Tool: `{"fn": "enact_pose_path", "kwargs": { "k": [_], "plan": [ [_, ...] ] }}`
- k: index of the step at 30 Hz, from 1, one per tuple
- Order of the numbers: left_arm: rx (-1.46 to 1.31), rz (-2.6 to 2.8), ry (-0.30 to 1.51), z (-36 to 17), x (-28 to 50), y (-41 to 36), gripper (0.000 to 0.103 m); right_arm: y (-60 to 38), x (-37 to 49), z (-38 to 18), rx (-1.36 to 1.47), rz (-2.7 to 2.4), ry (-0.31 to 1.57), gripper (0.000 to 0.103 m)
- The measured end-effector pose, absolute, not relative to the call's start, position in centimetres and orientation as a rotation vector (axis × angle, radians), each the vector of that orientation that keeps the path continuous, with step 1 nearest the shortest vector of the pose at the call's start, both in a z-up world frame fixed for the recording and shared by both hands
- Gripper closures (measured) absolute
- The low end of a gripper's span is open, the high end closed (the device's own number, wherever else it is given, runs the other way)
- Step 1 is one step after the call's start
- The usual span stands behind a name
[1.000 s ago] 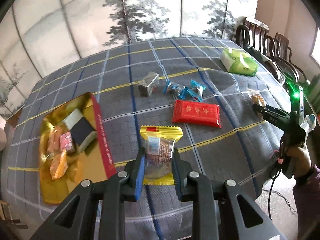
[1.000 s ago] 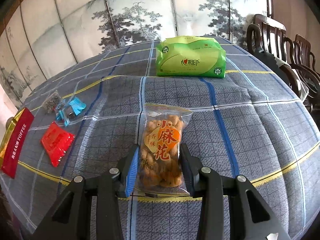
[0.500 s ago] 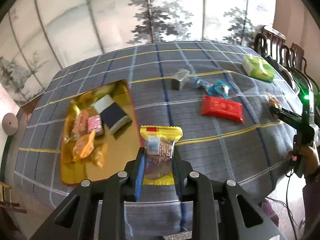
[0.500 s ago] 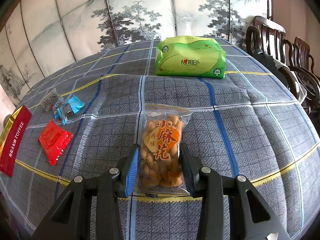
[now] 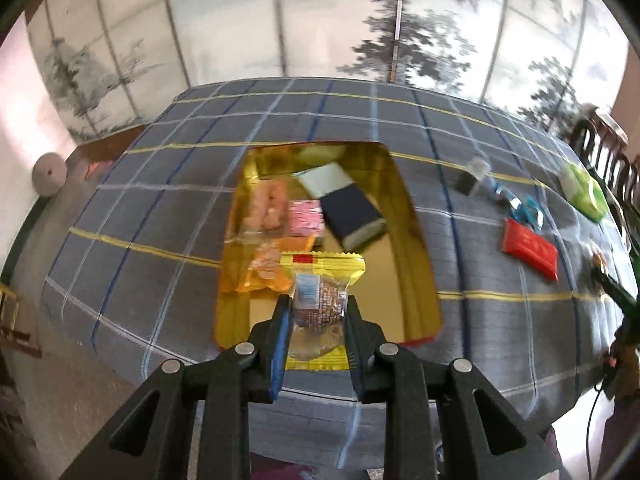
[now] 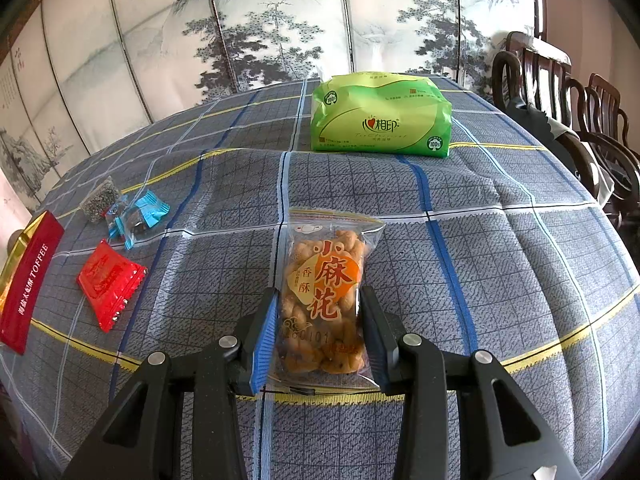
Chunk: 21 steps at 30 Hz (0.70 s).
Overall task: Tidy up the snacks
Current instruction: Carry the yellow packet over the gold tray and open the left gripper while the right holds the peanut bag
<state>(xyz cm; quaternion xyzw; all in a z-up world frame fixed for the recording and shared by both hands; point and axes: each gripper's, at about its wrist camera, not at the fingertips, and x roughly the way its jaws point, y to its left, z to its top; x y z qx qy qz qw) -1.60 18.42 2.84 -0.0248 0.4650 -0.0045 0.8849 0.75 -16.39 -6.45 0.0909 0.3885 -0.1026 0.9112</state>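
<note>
The left gripper (image 5: pixel 316 312) is clamped narrowly on a yellow-edged snack packet (image 5: pixel 320 280) with a dark round cake inside, holding it up over the near end of the gold tray (image 5: pixel 416 240), which lies on the checked tablecloth (image 5: pixel 160 220). In the tray, at about ten o'clock from the packet, sits an orange snack bag (image 5: pixel 264 272); at eleven o'clock a bag of pale fried bits (image 5: pixel 268 204) and a pink packet (image 5: pixel 306 218) beside it; at twelve to one o'clock a dark blue and white box (image 5: pixel 344 206) lying tilted. This view is smeared, so the finer print is unreadable.

Over at three o'clock from the tray, well apart from it, lies a red packet (image 5: pixel 530 248), with blue-wrapped candies (image 5: pixel 520 206) just beyond it and a green tissue pack (image 5: pixel 584 192) further towards the table's far edge.

The right gripper (image 6: pixel 318 332) grips a clear bag of fried dough twists (image 6: pixel 324 292), pads pressed to both sides, the bag resting on the cloth. From it, at nine o'clock lies the red packet (image 6: pixel 108 284), at ten o'clock the blue candies (image 6: pixel 140 216) and a small grey sachet (image 6: pixel 99 199) touching them, and at twelve o'clock the green tissue pack (image 6: pixel 380 120). The tray's red side (image 6: pixel 30 280), lettered TOFFEE, shows at the far left edge.
</note>
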Motion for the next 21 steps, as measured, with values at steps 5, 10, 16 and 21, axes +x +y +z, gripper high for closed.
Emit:
{"fn": "enact_pose_path", "kwargs": {
  "k": [5,10,16,21],
  "plan": [
    [-0.058,-0.024,0.994,2.1,-0.9,18.9,0.078,-16.3,0.8,-6.5,0.185,-0.211,0.802,0.066],
    [-0.041,-0.038,1.003,1.3,0.0,18.5,0.078,-16.3,0.8,-6.5,0.186,-0.209,0.802,0.066],
    [-0.028,-0.056,1.009,0.7,1.1,17.9,0.078,-16.2,0.9,-6.5,0.184,-0.208,0.803,0.066],
    [-0.004,-0.063,1.021,-0.1,1.9,17.3,0.078,-16.2,1.0,-6.5,0.184,-0.206,0.803,0.066]
  ]
}}
